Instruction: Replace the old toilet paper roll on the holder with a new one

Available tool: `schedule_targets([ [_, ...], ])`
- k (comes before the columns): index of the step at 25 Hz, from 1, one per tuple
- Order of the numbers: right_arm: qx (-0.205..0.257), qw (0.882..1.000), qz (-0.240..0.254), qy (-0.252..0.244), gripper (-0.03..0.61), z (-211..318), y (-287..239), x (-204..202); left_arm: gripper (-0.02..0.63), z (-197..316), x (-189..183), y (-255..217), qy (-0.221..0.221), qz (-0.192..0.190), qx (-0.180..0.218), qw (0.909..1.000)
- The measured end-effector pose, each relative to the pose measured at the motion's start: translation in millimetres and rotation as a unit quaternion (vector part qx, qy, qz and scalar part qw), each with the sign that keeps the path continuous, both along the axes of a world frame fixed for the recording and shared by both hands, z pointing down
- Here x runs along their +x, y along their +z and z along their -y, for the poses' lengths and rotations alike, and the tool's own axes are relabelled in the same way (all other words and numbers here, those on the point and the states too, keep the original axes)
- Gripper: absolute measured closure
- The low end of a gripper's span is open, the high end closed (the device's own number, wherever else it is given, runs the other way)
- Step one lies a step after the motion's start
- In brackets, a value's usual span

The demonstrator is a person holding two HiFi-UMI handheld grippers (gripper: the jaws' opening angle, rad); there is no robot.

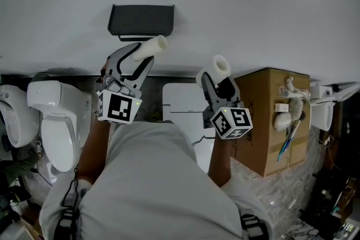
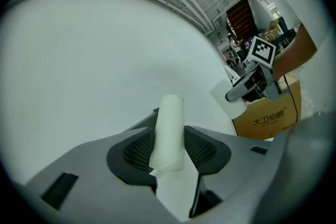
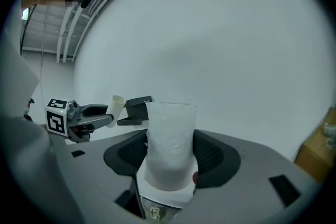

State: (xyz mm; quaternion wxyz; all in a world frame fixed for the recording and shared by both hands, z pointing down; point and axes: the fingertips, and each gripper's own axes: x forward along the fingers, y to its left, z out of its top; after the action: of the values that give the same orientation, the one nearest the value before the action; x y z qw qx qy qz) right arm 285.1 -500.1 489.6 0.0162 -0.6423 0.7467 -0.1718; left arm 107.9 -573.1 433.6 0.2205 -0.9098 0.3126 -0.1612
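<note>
The dark grey holder [image 1: 141, 19] hangs on the white wall with nothing on it. Just below it, my left gripper [image 1: 139, 58] is shut on the old roll [image 1: 152, 47], a thin, nearly bare tube that points up toward the holder. The same tube [image 2: 169, 131] stands between the jaws of the left gripper [image 2: 169, 150]. My right gripper [image 1: 217, 79] is shut on a fuller white new roll [image 1: 217, 67], to the holder's lower right. In the right gripper view the new roll [image 3: 168, 143] fills the right gripper [image 3: 169, 159], with the holder [image 3: 137, 108] and old roll [image 3: 117, 105] beyond.
A white toilet [image 1: 55, 121] stands at the left. A brown cardboard box [image 1: 271, 121] sits at the right, with white pipe fittings [image 1: 292, 104] beside it. A white flat lid [image 1: 183, 102] lies on the floor between the grippers.
</note>
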Motion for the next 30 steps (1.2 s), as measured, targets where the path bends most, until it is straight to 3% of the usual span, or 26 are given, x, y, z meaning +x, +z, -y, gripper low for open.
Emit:
schedule_targets([
  [5, -0.004, 1.000, -0.026, -0.013, 0.307, 5, -1, -12, 0.410, 2, -27, -18, -0.019, -0.030, 0.015, 0.9993],
  [8, -0.002, 0.999, -0.032, -0.022, 0.307, 11, -3, -19, 0.410, 5, -43, -29, -0.028, -0.073, 0.020, 0.9968],
  [14, -0.004, 0.997, -0.068, -0.038, 0.307, 18, -6, -33, 0.410, 12, -77, -35, -0.085, -0.186, -0.036, 0.9782],
  [18, -0.001, 0.995, -0.086, -0.047, 0.307, 26, -9, -41, 0.410, 18, -99, -28, -0.126, -0.192, -0.062, 0.9713],
  [21, -0.008, 0.992, -0.119, -0.051, 0.307, 30, -8, -42, 0.410, 20, -110, -29, -0.141, -0.198, -0.060, 0.9680],
  [25, -0.027, 0.978, -0.201, -0.050, 0.307, 37, -2, -38, 0.410, 21, -117, -27, -0.149, -0.208, -0.064, 0.9645],
  [30, -0.044, 0.963, -0.261, -0.055, 0.307, 44, 5, -40, 0.410, 20, -125, -26, -0.160, -0.213, -0.067, 0.9617],
])
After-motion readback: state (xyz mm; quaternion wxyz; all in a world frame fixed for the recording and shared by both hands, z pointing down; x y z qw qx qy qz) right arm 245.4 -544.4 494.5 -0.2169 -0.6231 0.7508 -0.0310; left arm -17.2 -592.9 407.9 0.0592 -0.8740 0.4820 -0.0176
